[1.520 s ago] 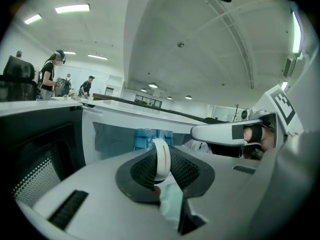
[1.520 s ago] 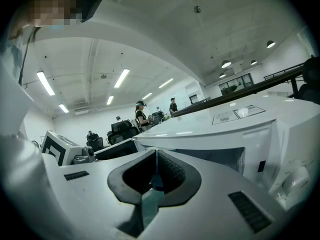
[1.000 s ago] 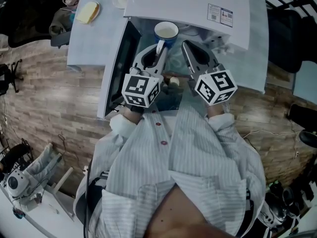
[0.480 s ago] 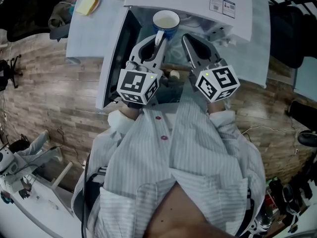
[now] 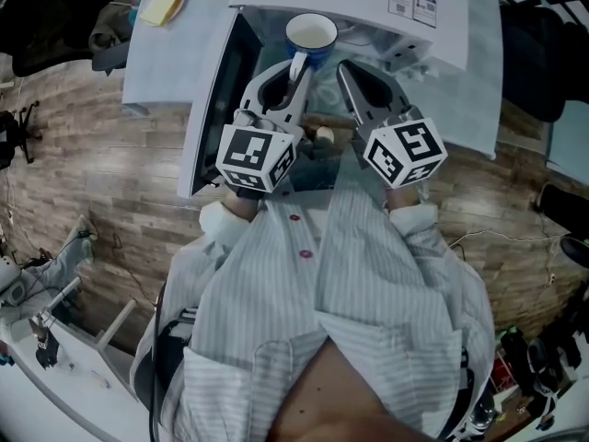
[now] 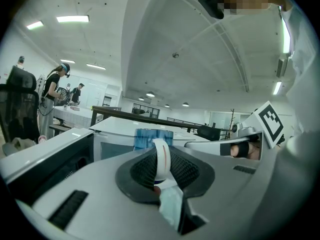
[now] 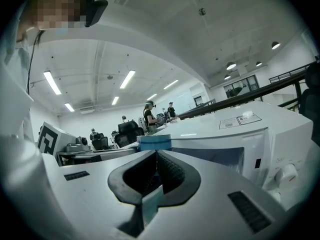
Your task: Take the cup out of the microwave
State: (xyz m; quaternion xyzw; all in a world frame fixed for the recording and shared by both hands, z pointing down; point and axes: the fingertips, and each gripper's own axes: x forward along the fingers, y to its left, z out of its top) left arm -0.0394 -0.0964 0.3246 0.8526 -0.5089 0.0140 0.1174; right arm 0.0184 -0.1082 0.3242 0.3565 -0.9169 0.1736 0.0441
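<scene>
A blue cup [image 5: 310,36], white inside, hangs at the mouth of the white microwave [image 5: 368,3], just below its top edge. My left gripper [image 5: 296,79] is shut on the cup's white handle [image 6: 161,156], which stands upright between the pads, with the blue cup wall [image 6: 152,136] beyond it. My right gripper [image 5: 343,70] sits beside the cup on the right, shut with nothing in it; in the right gripper view its jaws [image 7: 156,153] meet at the tip and the cup's rim [image 7: 154,142] shows just past them.
The microwave door [image 5: 213,118] stands swung open at the left. The microwave sits on a pale table [image 5: 170,67] with a yellow object [image 5: 161,7] at its far left. Wood floor lies on both sides. People stand far off in the room.
My left gripper has risen a little with the cup in it. The right gripper has kept its place.
</scene>
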